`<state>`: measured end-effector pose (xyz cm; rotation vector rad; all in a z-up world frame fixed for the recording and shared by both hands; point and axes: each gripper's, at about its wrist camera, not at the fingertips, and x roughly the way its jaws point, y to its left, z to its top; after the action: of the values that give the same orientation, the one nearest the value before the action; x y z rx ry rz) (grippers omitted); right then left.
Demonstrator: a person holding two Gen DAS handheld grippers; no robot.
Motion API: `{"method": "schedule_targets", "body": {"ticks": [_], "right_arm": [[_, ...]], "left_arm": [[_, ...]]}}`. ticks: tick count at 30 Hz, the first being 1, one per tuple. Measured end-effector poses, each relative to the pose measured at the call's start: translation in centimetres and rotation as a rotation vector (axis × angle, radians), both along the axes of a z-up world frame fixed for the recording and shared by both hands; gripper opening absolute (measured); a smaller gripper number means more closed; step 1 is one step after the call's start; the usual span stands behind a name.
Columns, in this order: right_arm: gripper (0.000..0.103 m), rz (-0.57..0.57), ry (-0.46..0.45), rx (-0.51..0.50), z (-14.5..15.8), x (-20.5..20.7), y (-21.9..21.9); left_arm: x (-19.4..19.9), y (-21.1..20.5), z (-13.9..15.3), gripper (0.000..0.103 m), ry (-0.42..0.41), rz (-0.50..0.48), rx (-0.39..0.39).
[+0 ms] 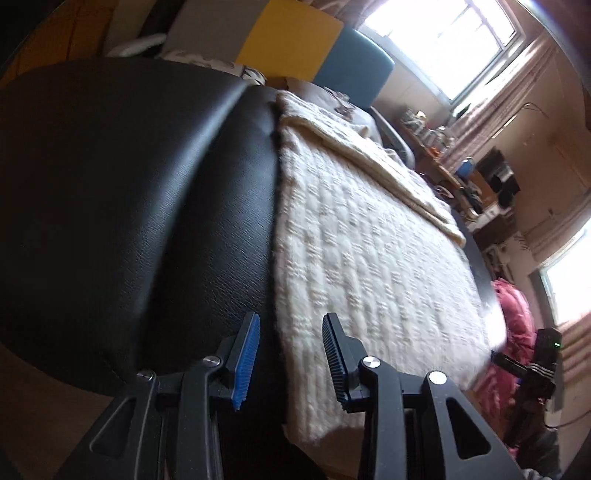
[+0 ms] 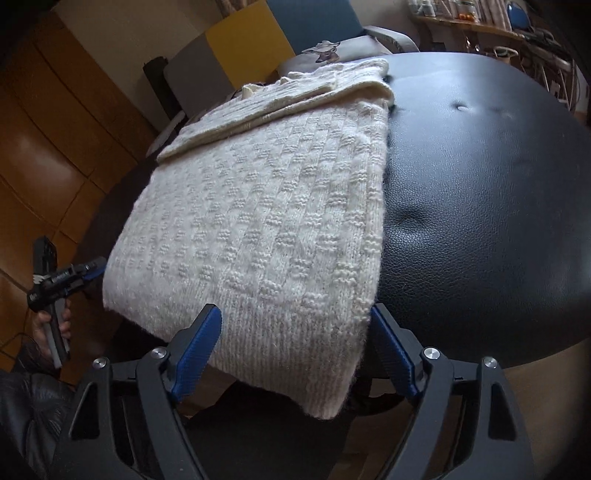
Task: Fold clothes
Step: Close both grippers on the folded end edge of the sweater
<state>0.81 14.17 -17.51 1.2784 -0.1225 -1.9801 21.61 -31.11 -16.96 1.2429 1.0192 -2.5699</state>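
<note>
Two grippers face round black leather-look cushioned surface (image 2: 498, 206), dimpled and grained. Left gripper (image 1: 290, 363): jaws parted, empty, just short of sweater edge. Cream knit sweater (image 2: 258, 221), folded flat on surface, basket-weave texture, ribbed hem hanging over near rim. Right gripper (image 2: 295, 354): jaws wide, straddling hem, not gripping. Room behind: wooden panels, yellow and blue boards, bright window (image 1: 443, 33), cluttered shelf.

Left tool (image 1: 290, 360) spread wide over cream knit sweater (image 1: 369, 266) on black seat (image 1: 129, 206)
</note>
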Motion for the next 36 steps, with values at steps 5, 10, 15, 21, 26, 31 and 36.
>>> {"method": "schedule_targets", "body": {"ticks": [5,10,15,21,26,31,36], "right_arm": [[0.085,-0.015,-0.082,-0.159,-0.7,-0.5,1.3],[0.086,-0.035,-0.147,-0.266,-1.3,-0.8,2.0],[0.086,-0.008,-0.099,-0.189,-0.7,-0.4,0.7],[0.078,0.036,-0.043,-0.119,-0.2,-0.2,-1.1],[0.089,0.04,-0.069,-0.147,-0.4,-0.4,-1.5],[0.093,0.029,-0.076,-0.154,-0.4,-0.5,-2.0],[0.099,0.011,-0.081,-0.173,-0.6,-0.5,-2.1]], "left_arm": [[0.6,-0.2,-0.3,0.035,0.015,-0.019,0.061],[0.5,0.4,-0.3,0.035,0.017,-0.053,0.064],[1.0,0.3,-0.4,0.035,0.024,-0.053,0.083],[0.8,0.0,-0.8,0.036,0.044,-0.036,0.136],[1.0,0.2,-1.1,0.036,0.065,-0.033,0.2],[2.0,-0.1,-1.7,0.035,0.078,-0.041,0.278],[1.7,0.0,-1.7,0.035,0.081,-0.041,0.271]]}}
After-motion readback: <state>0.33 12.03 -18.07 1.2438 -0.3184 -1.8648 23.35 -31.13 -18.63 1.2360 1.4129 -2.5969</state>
